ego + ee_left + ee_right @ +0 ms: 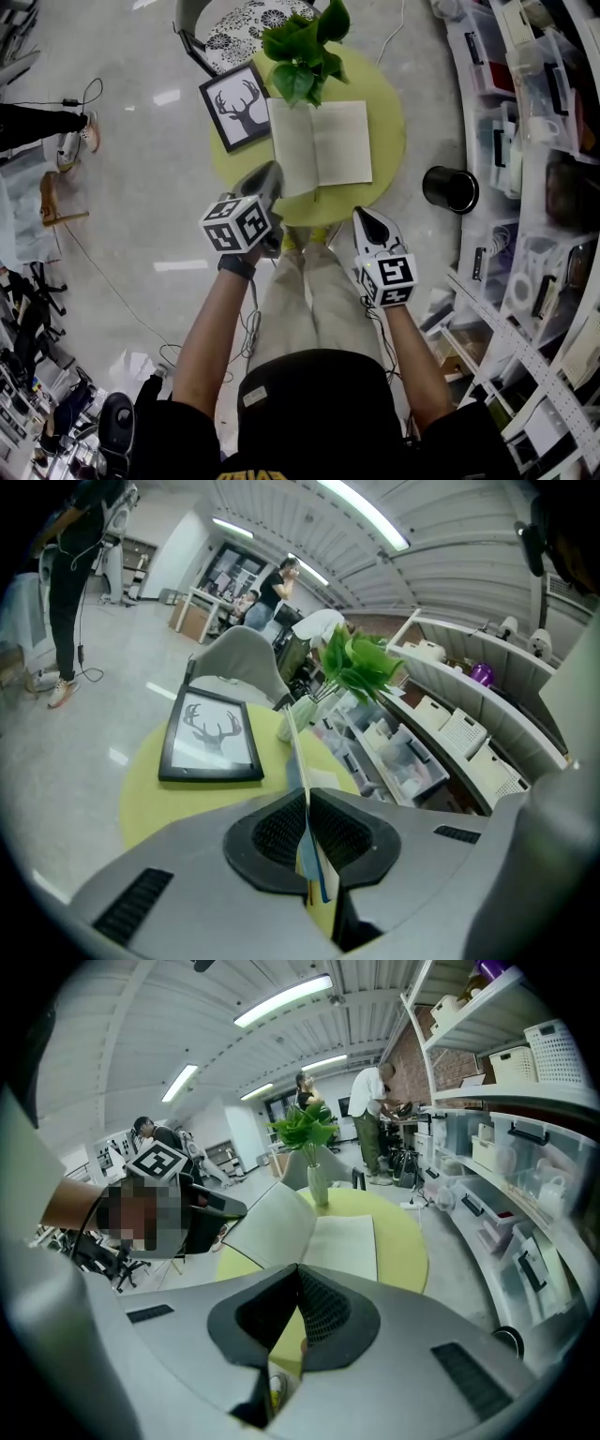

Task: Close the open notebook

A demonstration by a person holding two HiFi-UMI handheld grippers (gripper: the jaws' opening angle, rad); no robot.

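The notebook [323, 142] looks light and floppy, its left cover bending as it lifts; the left gripper [307, 806] pinches that cover's near edge between its fingers, a sound hold; the right gripper [298, 1283] has its fingers closed on nothing.

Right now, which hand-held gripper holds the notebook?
The left hand-held gripper: its jaws pinch the left half of the notebook. The right hand-held gripper is shut, empty.

**Notebook's left half stands raised on round table**

The right gripper [298, 1274], jaws together with nothing between them, points at an open notebook [342, 1241] on a yellow-green table [405, 1246]. The notebook's left half tilts upward, with the left gripper [234, 1208] at its edge. A plant [305, 1131] stands just behind the notebook, and shelves [525, 1147] line the right.
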